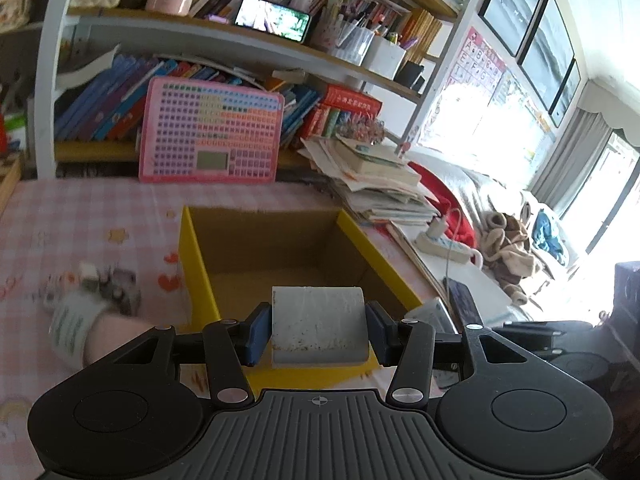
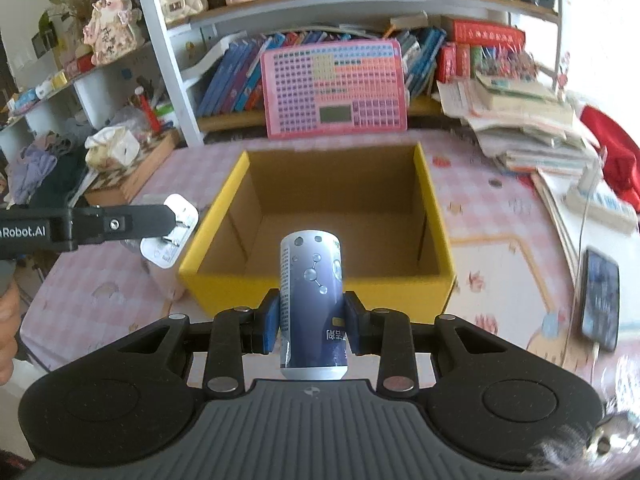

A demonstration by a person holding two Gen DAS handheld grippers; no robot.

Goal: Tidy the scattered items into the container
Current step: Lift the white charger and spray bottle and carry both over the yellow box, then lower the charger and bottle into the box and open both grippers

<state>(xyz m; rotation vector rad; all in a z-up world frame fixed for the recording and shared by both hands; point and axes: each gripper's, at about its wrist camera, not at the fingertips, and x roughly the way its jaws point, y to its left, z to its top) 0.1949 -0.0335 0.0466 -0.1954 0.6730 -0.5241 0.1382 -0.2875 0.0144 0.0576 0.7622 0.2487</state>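
What I can't make out from my two grippers

My white block (image 1: 319, 326) hides part of the yellow box's (image 1: 199, 280) near wall and floor, and in the right view my blue can (image 2: 312, 304) covers the middle of that wall. Small objects on the pink cloth (image 1: 92, 280) at left are smeared beyond naming. My left gripper (image 2: 170, 236) runs off the frame edge, its load only partly seen.

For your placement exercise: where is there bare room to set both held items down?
The yellow box floor is bare wall to wall. Pink tablecloth lies free between the box and phone. It is crowded by the book pile.
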